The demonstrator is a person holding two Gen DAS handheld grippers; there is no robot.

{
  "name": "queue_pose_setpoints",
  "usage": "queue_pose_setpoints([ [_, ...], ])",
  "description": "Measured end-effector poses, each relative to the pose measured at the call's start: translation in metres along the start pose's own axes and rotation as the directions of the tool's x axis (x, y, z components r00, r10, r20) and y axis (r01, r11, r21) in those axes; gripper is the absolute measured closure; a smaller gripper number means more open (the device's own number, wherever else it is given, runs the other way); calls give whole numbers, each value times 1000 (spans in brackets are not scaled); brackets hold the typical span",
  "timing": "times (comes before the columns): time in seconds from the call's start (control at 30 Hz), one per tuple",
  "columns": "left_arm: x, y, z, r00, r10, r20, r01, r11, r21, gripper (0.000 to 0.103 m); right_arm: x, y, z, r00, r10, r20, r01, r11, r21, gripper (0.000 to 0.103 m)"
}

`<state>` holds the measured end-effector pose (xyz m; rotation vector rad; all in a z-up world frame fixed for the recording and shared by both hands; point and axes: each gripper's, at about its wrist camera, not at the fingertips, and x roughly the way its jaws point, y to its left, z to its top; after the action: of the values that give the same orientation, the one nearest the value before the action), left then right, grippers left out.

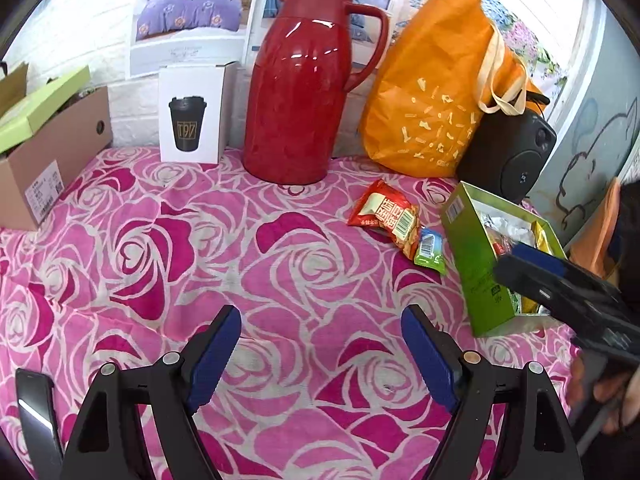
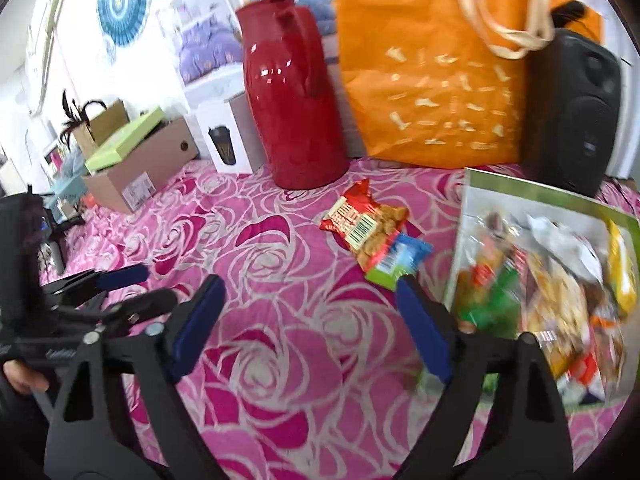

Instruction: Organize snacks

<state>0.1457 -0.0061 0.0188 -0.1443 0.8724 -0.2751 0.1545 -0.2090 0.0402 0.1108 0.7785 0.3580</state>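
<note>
Two snacks, a red pack (image 2: 362, 226) and a green one (image 2: 396, 262), lie beside the box (image 2: 472, 200), waiting to go in, while both claws (image 1: 320, 354) (image 2: 310, 320) hang wide and empty.

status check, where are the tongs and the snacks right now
Left tongs open, empty. Right tongs open, empty, beside green cardboard snack box. Red peanut packet and small green-blue packet loose on pink rose cloth. Path clear.
</note>
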Motion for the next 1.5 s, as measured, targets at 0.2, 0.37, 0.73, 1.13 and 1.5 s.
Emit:
queue_pose_setpoints([
  [0.2,10,25,4,1000,-21,-18,19,998,-62,19,53,-6,24,987,-135,-87,129,989,-72,17],
  [0.37,16,50,8,1000,-16,-27,13,992,-128,19,100,-11,39,961,-232,-151,213,968,-132,16],
  [0.73,32,64,8,998,-27,-58,17,988,-152,19,144,-23,29,941,-270,-204,247,960,-133,52],
  [1.13,24,39,-5,985,-144,-99,134,986,-102,19,77,39,-43,971,19,-237,-60,984,-169,55],
  [1.5,45,-3,-38,940,-249,-232,241,968,-63,24,33,50,-103,965,43,-258,-76,990,-120,47],
])
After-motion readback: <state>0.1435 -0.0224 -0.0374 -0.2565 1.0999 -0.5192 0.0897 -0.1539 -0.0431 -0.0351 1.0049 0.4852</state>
